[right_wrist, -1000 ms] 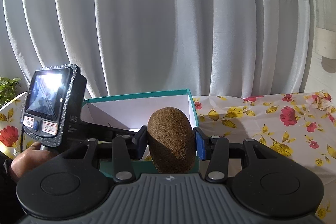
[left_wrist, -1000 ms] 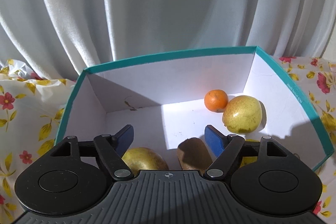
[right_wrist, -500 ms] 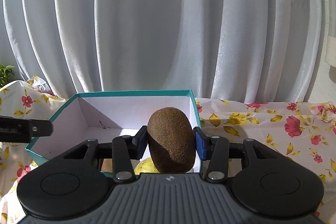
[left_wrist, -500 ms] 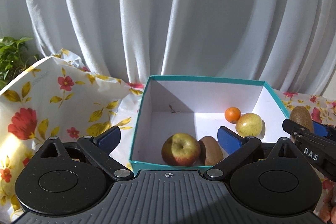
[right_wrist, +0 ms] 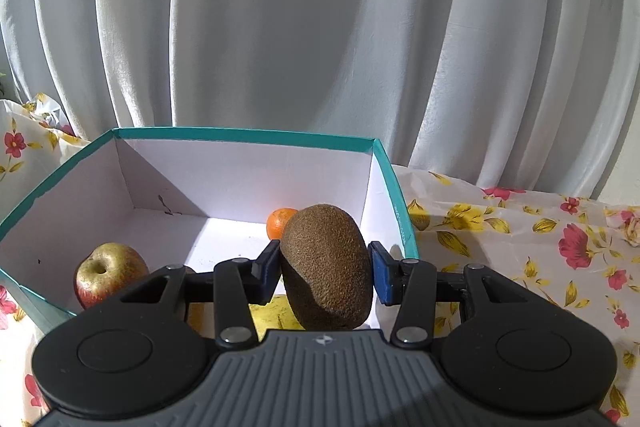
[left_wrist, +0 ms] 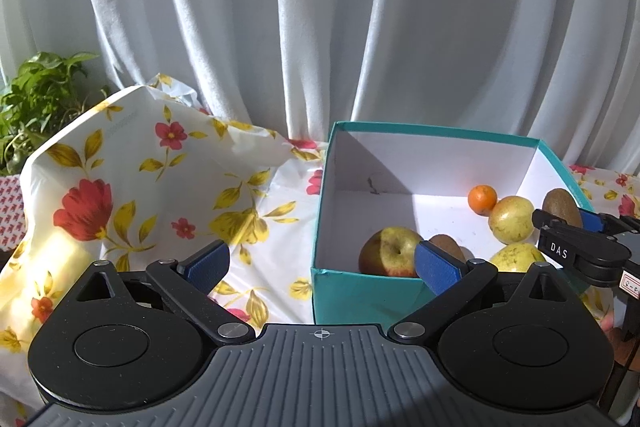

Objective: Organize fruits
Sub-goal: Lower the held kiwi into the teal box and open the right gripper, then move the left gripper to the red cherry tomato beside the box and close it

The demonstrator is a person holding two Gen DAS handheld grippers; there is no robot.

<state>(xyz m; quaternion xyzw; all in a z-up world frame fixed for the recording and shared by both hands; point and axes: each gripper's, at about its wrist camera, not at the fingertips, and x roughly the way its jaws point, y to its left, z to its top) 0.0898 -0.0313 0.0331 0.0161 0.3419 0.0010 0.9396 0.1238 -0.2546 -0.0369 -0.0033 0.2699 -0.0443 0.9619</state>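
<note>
Kiwi (right_wrist: pixel 326 267) sits clamped in right claw (right_wrist: pixel 325 269) (above box (right_wrist: pixel 248 137)); left claw (left_wrist: pixel 322 265) gapes empty.

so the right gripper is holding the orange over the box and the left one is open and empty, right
Not quite: the right gripper holds a kiwi, not the orange, which lies in the box. The right wrist view shows this. The left gripper is indeed open and empty.

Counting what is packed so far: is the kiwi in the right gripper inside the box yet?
Not yet. The kiwi is clamped between the right gripper's pads, held above the box's floor, not resting among the fruit.
</note>
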